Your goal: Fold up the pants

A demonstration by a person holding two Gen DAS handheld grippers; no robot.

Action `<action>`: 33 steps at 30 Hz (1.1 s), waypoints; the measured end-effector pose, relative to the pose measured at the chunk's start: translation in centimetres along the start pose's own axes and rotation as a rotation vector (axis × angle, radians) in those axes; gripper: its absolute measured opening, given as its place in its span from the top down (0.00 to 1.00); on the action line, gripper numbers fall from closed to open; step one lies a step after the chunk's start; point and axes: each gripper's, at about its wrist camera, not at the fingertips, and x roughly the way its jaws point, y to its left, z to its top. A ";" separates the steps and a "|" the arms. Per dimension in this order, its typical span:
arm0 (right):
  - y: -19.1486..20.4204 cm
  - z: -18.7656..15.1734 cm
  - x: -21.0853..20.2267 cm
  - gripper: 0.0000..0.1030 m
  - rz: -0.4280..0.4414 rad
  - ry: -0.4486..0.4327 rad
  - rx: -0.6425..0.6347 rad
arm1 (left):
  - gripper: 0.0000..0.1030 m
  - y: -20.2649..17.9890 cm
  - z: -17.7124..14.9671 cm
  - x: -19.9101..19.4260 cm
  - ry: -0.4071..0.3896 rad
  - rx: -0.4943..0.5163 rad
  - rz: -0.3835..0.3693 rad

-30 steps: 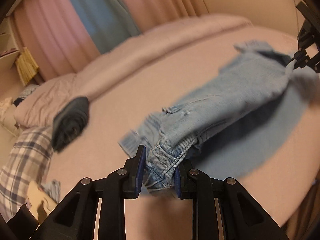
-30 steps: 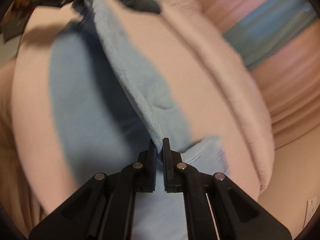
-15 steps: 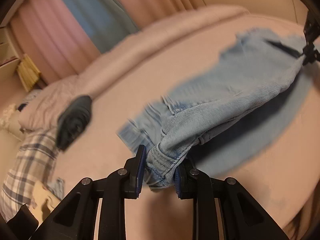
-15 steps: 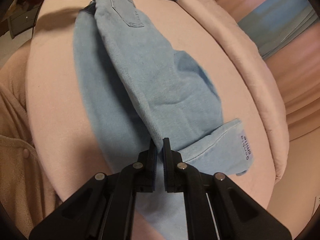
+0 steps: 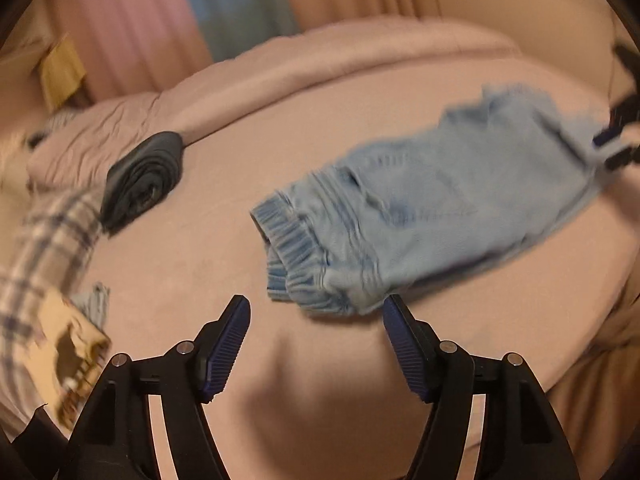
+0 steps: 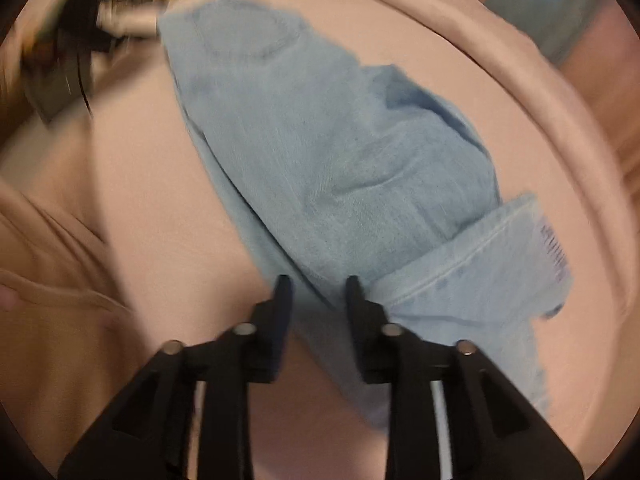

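The light blue pants lay folded on the pink bed, stretching from the lower centre of the left wrist view up toward its right edge, with the ribbed waistband end nearest the camera. The left gripper had just been opening: its fingers stood wide apart at the bottom of that view, nothing between them, the waistband lying just beyond the tips and apart from both pads. In the right wrist view the same pants ran from the upper left down to the lower right, a turned-back hem with a printed label at the right edge. The right gripper had also just been opening; its fingers stood moderately apart over the edge of the cloth, denim showing in the gap, and neither pad pressed on it. A rolled dark garment sat at the left centre of the left wrist view, well apart from the pants, with a plaid cloth below it at the left edge. Both views were blurred.
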 end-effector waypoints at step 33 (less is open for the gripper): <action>-20.3 4.9 6.9 0.93 -0.109 0.018 0.846 | 0.90 -29.5 14.3 8.9 0.119 0.201 -0.671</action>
